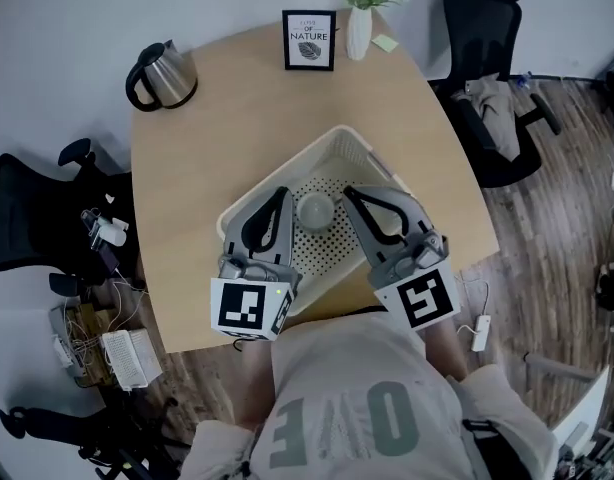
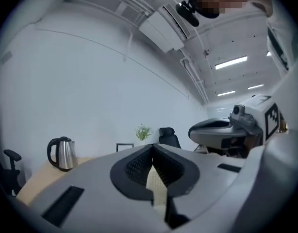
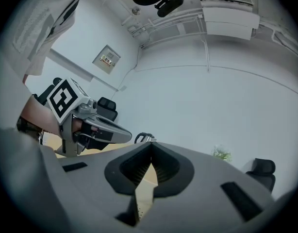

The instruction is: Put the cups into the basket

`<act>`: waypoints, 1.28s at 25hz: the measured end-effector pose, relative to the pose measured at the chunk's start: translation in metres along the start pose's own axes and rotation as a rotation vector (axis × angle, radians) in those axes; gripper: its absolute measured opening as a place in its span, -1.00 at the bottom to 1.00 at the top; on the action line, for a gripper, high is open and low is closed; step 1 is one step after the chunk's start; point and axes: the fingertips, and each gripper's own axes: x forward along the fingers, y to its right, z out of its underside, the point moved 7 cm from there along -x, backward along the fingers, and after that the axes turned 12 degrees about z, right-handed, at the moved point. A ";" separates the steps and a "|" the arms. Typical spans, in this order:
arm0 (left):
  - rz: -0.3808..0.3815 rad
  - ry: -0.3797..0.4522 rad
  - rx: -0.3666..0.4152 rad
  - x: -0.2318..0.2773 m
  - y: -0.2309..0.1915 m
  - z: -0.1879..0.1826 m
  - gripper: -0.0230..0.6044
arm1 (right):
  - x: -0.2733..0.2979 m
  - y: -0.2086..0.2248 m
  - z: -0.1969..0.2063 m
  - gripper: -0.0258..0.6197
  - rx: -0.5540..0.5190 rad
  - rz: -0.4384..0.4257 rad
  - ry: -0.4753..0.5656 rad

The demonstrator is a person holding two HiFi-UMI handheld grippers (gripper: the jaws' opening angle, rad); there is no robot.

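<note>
A white perforated basket (image 1: 339,140) sits slantwise on the tan table (image 1: 237,118). One pale round cup (image 1: 315,210) lies inside it, near the middle. My left gripper (image 1: 283,194) hangs over the basket's left side, just left of the cup. Over the right side is my right gripper (image 1: 350,192), just right of the cup. Both stand above the cup and apart from it, jaws shut with the tips meeting and nothing between them. The left gripper view shows shut jaws (image 2: 153,147); so does the right gripper view (image 3: 151,146).
A steel kettle (image 1: 162,74) stands at the table's far left corner. A framed sign (image 1: 309,39), a white vase with a plant (image 1: 359,18) and a yellow note (image 1: 385,42) line the far edge. Black office chairs (image 1: 492,68) (image 1: 27,213) flank the table.
</note>
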 end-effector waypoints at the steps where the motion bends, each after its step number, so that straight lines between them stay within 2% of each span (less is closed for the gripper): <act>1: -0.031 0.032 0.015 -0.006 0.000 -0.005 -0.90 | 0.001 -0.002 -0.003 -0.92 0.021 0.002 0.017; 5: -0.201 0.121 0.105 -0.027 0.002 -0.019 -0.90 | 0.003 -0.009 -0.012 -0.92 0.112 0.012 0.069; 8: -0.270 0.172 0.115 -0.042 0.002 -0.025 -0.90 | 0.005 -0.012 -0.013 -0.92 0.158 0.016 0.076; 15: -0.330 0.219 0.139 -0.061 -0.004 -0.032 -0.90 | 0.007 -0.017 -0.015 -0.92 0.231 0.009 0.102; 21: -0.355 0.195 0.172 -0.058 -0.002 -0.033 -0.90 | 0.010 -0.022 -0.011 -0.92 0.153 0.029 0.058; 23: -0.355 0.200 0.173 -0.059 -0.002 -0.034 -0.90 | 0.010 -0.024 -0.011 -0.92 0.153 0.034 0.050; 27: -0.362 0.178 0.225 -0.057 -0.001 -0.034 -0.90 | 0.010 -0.024 -0.011 -0.92 0.156 0.033 0.042; 32: -0.344 0.170 0.224 -0.056 -0.001 -0.033 -0.90 | 0.010 -0.025 -0.010 -0.92 0.140 0.030 0.041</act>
